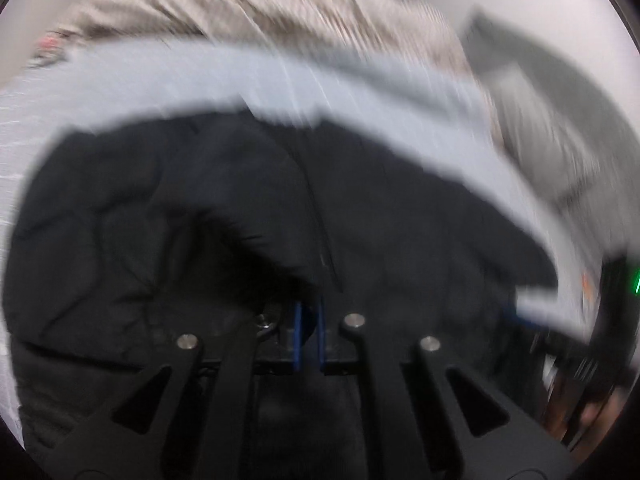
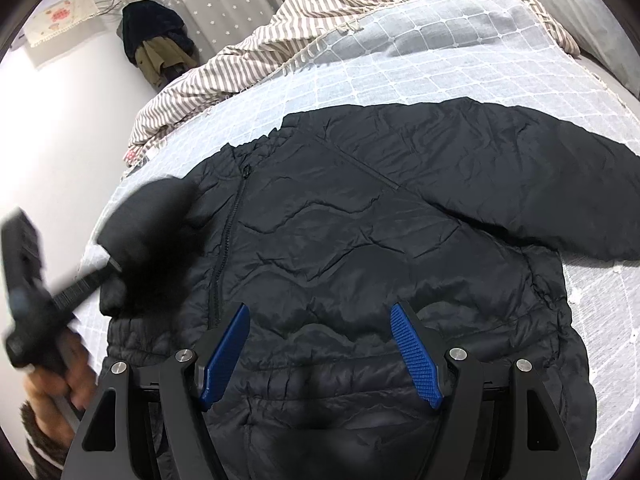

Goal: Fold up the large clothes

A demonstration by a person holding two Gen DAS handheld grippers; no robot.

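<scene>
From my remote seat, I saw the black puffer jacket [image 2: 360, 240] lying spread on the bed, on a pale blue quilted bedspread [image 2: 420, 52], zipper side up, with one sleeve [image 2: 540, 184] stretched out toward the right edge of the right wrist view. A striped duvet [image 2: 320, 12] was bunched at the far side of the bed, beyond the jacket.

My right hand-held gripper [image 2: 320, 352] hung just above the jacket's lower body with its blue pads [image 2: 416, 356] spread wide, gripping nothing.

My left hand-held gripper [image 1: 309, 336] was a different story: its blue pads stood nearly pressed together, with a dark fold of the jacket's fabric [image 1: 272, 264] pinched between them. That view was heavily smeared, so I could not tell exactly which part of the garment I had there. In the right wrist view the same gripper appeared at the left edge, blurred, with the person's hand [image 2: 60, 372] around its handle and a lump of the other sleeve [image 2: 152, 232] lifted over the jacket's left half, beside the zipper [image 2: 228, 240].
</scene>
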